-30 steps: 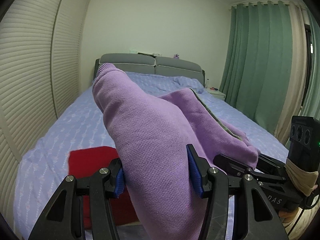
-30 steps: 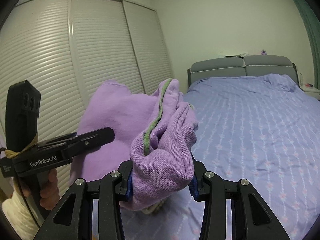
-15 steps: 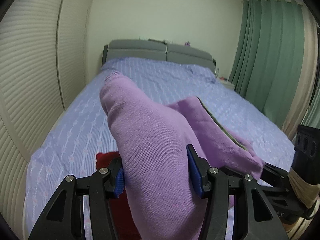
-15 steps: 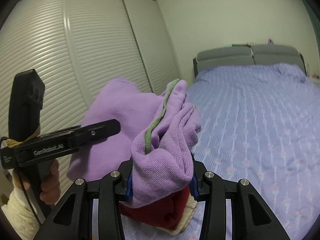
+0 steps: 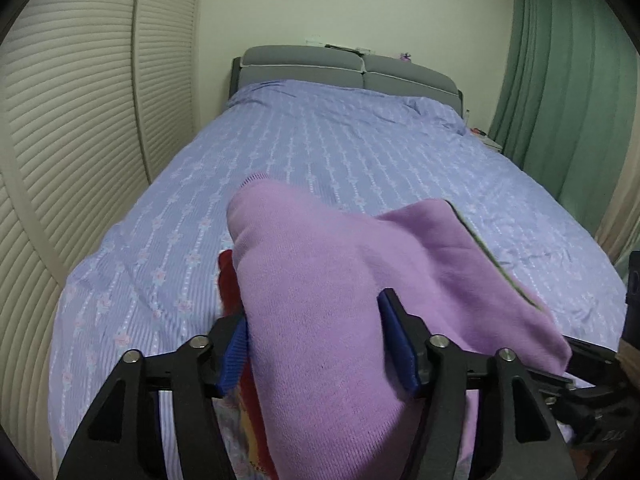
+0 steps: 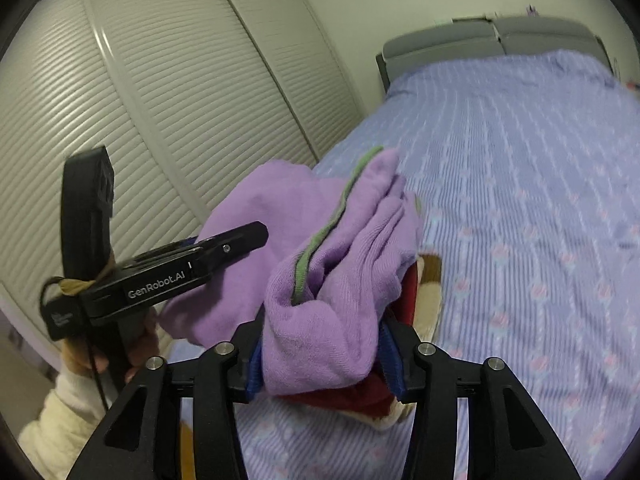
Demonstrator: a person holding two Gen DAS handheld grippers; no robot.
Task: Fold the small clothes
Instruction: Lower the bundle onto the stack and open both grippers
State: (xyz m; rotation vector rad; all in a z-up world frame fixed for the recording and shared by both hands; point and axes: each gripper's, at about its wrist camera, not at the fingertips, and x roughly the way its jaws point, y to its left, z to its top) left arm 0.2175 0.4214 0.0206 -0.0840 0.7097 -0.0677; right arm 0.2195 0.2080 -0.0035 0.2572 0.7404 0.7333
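Purple garment (image 5: 320, 300) bunched between both tongs (image 5: 316, 344) (image 6: 324, 356), pads touching; jaws just widening.

Both wrist views sit close behind their own fingers near the foot edge of the bed (image 5: 328, 140), tilted downward toward its headboard edge. They share the purple garment (image 5: 320, 320), bedspread, headboard (image 6: 492, 38) and slatted wardrobe doors (image 6: 168, 92).
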